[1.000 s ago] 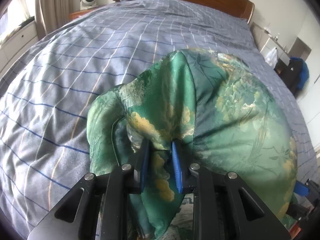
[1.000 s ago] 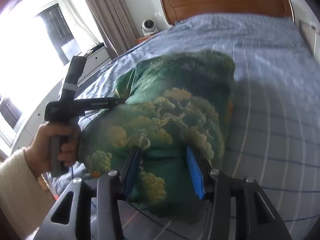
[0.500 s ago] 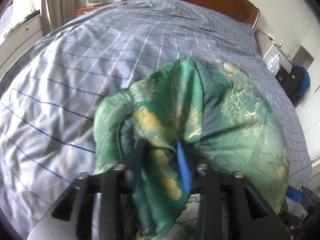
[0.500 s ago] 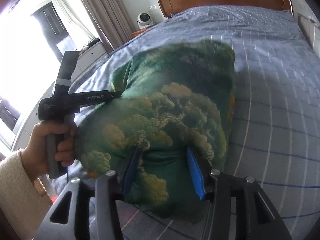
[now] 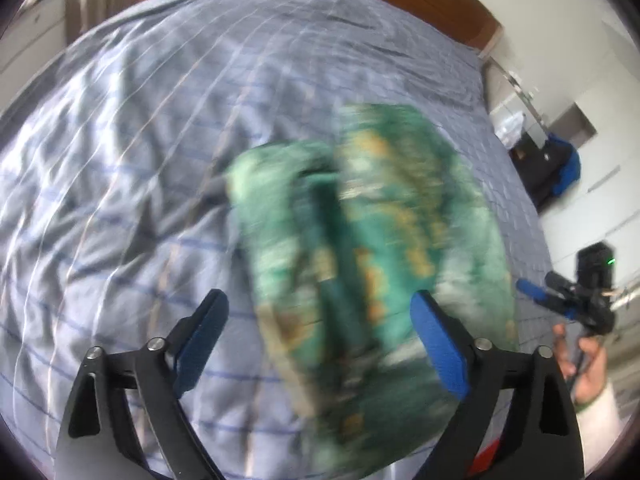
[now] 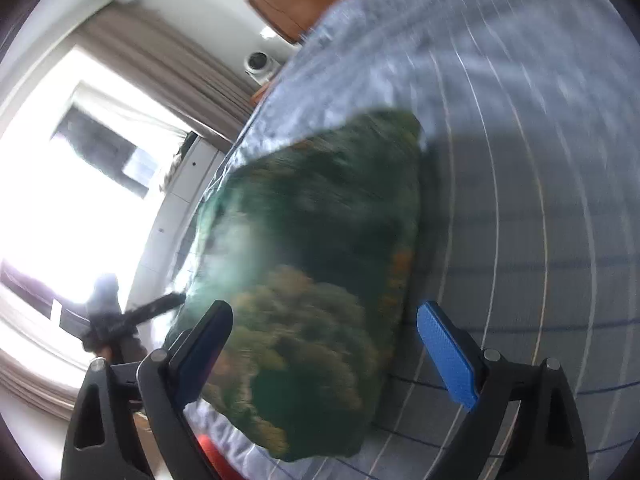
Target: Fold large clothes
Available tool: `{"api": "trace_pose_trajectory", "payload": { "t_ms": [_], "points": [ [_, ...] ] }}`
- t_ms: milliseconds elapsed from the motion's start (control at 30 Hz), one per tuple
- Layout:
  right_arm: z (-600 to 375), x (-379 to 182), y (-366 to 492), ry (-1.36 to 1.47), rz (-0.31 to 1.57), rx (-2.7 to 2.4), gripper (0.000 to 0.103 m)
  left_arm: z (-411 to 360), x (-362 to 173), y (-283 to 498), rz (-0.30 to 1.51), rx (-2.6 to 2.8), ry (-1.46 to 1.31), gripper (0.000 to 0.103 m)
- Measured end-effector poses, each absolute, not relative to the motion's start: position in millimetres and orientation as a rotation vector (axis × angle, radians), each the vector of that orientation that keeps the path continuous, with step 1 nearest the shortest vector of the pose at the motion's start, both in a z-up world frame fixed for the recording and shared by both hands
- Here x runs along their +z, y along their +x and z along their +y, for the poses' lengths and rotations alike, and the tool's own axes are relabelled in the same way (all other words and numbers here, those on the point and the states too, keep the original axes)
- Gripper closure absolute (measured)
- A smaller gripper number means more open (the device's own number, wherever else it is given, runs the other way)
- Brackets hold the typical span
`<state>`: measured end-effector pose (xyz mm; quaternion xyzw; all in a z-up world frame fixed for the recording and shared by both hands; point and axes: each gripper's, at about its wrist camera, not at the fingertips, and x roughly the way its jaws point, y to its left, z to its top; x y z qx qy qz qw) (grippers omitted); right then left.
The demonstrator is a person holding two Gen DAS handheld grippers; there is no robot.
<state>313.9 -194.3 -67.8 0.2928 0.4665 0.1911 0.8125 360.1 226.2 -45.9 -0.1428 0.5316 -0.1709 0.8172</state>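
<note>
Your left gripper (image 5: 318, 328) and right gripper (image 6: 324, 340) have just opened their jaws wide, both clear of the folded green floral silky garment (image 5: 360, 280) lying on the blue checked bed (image 5: 140, 160).

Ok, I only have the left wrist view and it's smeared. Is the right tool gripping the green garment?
Observer: No. The right tool has just been opening its jaws; the blue pad stands clear of the green garment.
Operator: Where does the garment sit?
Observer: It seems to rest as one bundle on the checked bedspread, with bare bedspread to its right.
</note>
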Motion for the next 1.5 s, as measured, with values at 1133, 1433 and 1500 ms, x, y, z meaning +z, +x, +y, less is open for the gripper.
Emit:
{"api": "trace_pose_trajectory", "payload": {
  "t_ms": [1133,1433,1500],
  "points": [
    [-84.8,-68.4,329.6,0.330,1.011,0.599,0.034,179.4,-59.5,369.0,1.138,-0.516,-0.407,0.074],
    [-99.5,-29.2,317.3,0.292,0.880,0.608,0.035,167.4,-23.7,367.2,1.089,-0.531,-0.366,0.075],
    [-102.4,-20.1,313.4,0.285,0.853,0.608,0.035,165.4,-16.0,371.4,1.073,-0.538,-0.355,0.075]
  ]
}}
